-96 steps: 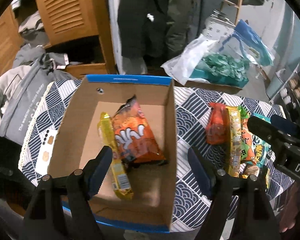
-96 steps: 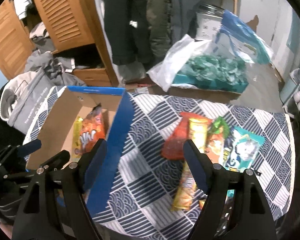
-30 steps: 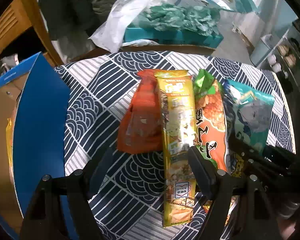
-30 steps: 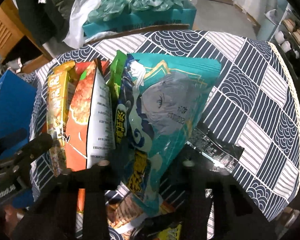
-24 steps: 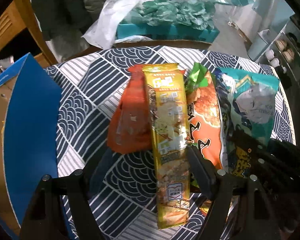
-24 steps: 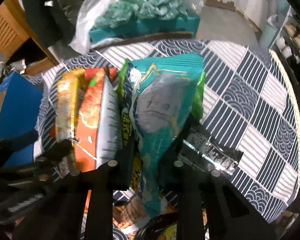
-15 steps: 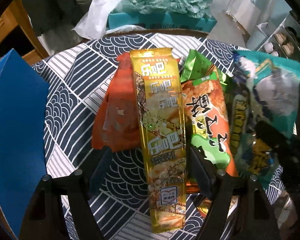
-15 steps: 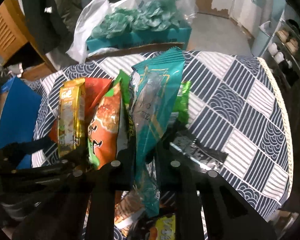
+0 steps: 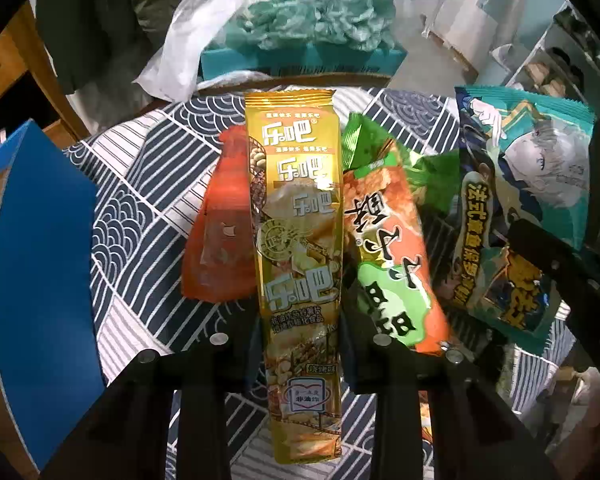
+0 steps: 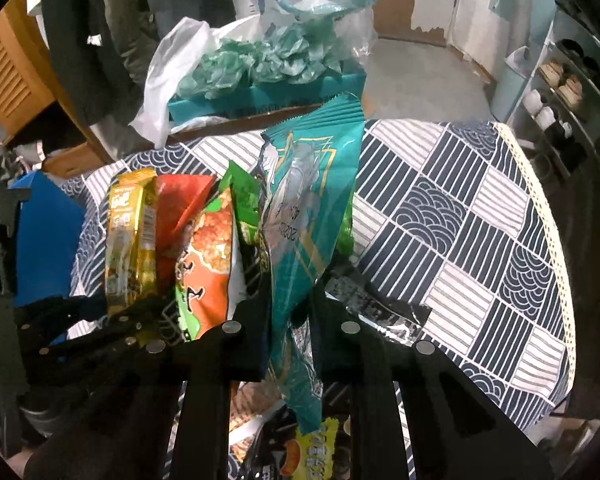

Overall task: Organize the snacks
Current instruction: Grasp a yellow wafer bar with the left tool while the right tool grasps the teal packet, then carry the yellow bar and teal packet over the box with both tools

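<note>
A long yellow snack pack lies on the patterned tablecloth, and my left gripper is closing its jaws on the pack's lower part, pads against both edges. Beside the pack lie a red pouch and an orange-and-green bag. My right gripper is shut on a teal snack bag, which hangs lifted above the other snacks. The same teal bag shows at the right of the left wrist view.
A cardboard box with blue flaps stands at the table's left. A black foil packet lies by the right gripper. Behind the table are a teal tray of green wrappers, a wooden cabinet and hanging coats.
The left jaws have gone from wide open to closed against the yellow pack. The right gripper has risen with the teal bag, which now stands edge-on above the table.
</note>
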A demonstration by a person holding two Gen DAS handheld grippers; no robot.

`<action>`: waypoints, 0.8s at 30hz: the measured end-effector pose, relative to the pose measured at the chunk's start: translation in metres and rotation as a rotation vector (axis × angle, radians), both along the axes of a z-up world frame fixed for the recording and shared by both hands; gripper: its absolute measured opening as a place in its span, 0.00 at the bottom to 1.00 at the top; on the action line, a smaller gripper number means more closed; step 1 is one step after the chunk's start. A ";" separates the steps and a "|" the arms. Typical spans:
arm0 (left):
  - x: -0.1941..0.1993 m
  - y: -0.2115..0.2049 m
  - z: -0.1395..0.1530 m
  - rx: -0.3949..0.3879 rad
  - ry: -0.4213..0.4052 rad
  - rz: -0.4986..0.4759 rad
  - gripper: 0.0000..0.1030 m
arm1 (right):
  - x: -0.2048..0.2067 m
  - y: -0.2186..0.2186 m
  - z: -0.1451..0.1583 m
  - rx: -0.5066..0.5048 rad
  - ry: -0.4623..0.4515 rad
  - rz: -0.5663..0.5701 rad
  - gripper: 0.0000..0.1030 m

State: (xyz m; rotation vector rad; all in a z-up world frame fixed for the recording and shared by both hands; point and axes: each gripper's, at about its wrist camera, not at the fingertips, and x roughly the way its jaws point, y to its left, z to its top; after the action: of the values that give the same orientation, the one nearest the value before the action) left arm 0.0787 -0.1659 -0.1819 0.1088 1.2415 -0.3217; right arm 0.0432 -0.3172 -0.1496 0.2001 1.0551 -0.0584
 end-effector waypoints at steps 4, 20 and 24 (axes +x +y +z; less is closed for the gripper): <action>-0.003 0.007 0.020 -0.008 -0.036 0.007 0.31 | -0.005 0.001 0.011 0.002 -0.027 0.000 0.14; -0.014 0.049 0.083 -0.034 -0.163 0.053 0.31 | -0.030 0.022 0.057 0.033 -0.124 0.054 0.14; -0.020 0.059 0.092 -0.042 -0.174 0.062 0.32 | -0.037 0.031 0.069 0.047 -0.149 0.077 0.14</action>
State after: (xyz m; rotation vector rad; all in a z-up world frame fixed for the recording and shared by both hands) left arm 0.0589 -0.1065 -0.0897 0.0608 1.0633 -0.2782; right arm 0.0066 -0.2860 -0.0808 0.2029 0.9157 0.0501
